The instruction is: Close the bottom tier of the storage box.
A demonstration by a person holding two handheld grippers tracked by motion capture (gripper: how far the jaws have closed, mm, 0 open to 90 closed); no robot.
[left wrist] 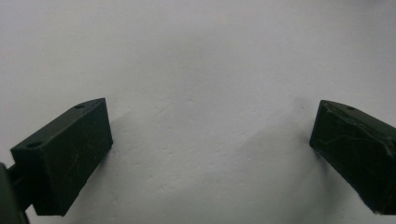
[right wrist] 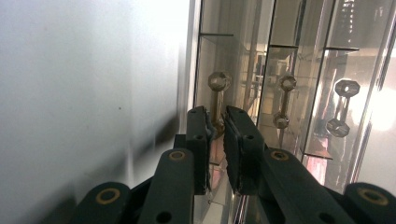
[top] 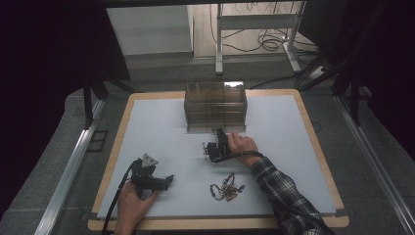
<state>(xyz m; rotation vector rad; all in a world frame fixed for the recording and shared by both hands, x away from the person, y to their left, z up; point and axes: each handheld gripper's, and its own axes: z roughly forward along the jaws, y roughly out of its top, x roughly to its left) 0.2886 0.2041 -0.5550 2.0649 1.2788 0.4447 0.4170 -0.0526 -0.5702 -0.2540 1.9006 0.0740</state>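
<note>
My right gripper (right wrist: 215,128) is closed on the faceted clear handle (right wrist: 217,100) of the smoky transparent acrylic drawer box (top: 215,105) at the worktop's (top: 161,127) far middle. I judge the handle slippery and brittle, so the grip stays central. My left gripper (left wrist: 210,154) rests wide open, empty.

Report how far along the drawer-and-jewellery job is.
Done: nothing visibly stowed; the clear drawer box looks closed. In hand: the right gripper is clamped on the bottom drawer's handle. The left gripper rests open on the mat. Left: the jewellery pile lies on the mat.
</note>
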